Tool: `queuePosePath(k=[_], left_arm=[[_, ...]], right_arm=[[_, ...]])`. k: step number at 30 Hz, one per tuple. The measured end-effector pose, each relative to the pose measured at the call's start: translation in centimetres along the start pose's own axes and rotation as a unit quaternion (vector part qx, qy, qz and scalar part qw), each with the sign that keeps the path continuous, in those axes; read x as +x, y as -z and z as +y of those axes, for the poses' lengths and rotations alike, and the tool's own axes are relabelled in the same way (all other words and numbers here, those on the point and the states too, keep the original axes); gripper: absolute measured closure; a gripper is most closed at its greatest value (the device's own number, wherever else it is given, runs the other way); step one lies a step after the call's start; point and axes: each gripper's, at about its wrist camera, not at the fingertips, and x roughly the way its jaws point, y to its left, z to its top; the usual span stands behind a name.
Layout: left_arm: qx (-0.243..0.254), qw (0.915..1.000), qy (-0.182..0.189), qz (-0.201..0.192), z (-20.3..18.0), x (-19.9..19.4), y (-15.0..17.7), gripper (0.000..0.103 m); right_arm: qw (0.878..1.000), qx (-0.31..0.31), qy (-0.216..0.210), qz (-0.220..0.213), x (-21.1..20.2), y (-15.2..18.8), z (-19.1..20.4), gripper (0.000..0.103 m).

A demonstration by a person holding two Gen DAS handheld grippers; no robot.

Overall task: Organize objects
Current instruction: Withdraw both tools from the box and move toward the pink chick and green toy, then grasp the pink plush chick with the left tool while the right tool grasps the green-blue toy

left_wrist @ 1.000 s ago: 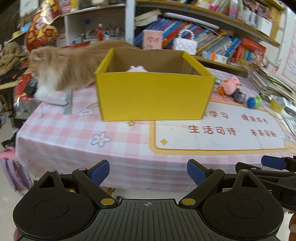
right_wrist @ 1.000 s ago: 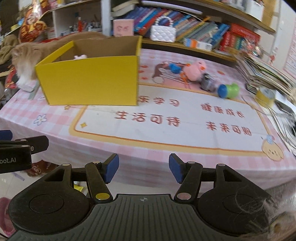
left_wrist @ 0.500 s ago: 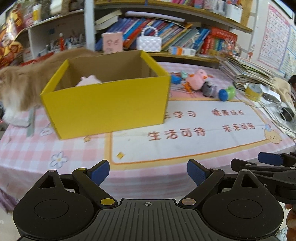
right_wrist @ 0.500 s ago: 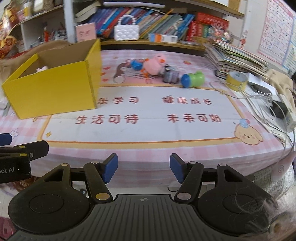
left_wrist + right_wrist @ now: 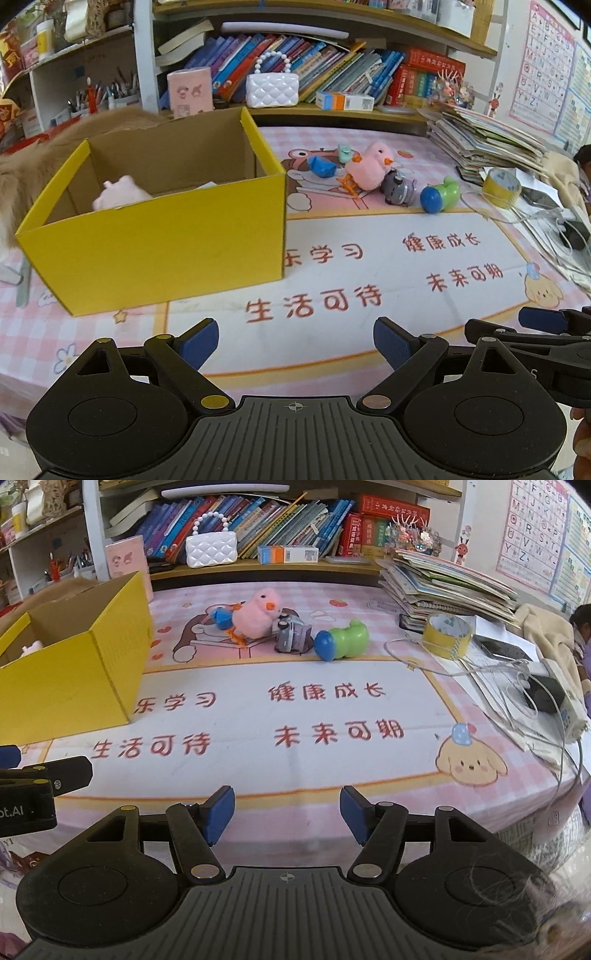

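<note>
A yellow cardboard box [image 5: 159,240] stands on the table's left with a pale pink toy [image 5: 118,194] inside it. Further back lie a pink plush chick [image 5: 256,614], a blue piece [image 5: 221,618], a grey toy car [image 5: 291,635] and a green-and-blue toy [image 5: 341,640]. My left gripper [image 5: 295,347] hovers open over the table's near edge, nothing between its fingers. My right gripper [image 5: 286,818] is open and empty too, beside it to the right. In the box, the same pale pink toy [image 5: 31,648] barely shows in the right wrist view.
A fluffy ginger cat [image 5: 22,166] stands behind the box at left. A yellow tape roll [image 5: 447,635], a stack of books [image 5: 443,583], cables and a charger [image 5: 543,694] crowd the right side. A bookshelf with a white purse [image 5: 272,88] runs along the back.
Both grippers have swept rightward along the table's near edge and come in over it; the box and cat have slid left in view, and the toys and clutter at right have come into sight.
</note>
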Motion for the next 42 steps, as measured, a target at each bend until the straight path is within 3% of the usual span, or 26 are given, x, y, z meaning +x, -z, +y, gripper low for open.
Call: queuePosePath(k=[16,31,42], left_arm=[[-0.025,0.9995,-0.017,-0.006,-5.9,4.6,-4.9,0.01],[-0.035,0.9979,-0.055,-0.007,-10.1,7.9,-7.9,0.01],[-0.064,0.9954,-0.071,-0.001,-10.5,10.2,-11.0,0.01]], right_arm=[[0.999,-0.032,-0.033,-0.009,5.0,-6.7,-5.8,0.041],[0.997,-0.047,-0.069,-0.004,10.0,-10.8,-10.5,0.041],[0.992,-0.084,-0.099,0.003,13.8,-12.8,-11.3,0.028]])
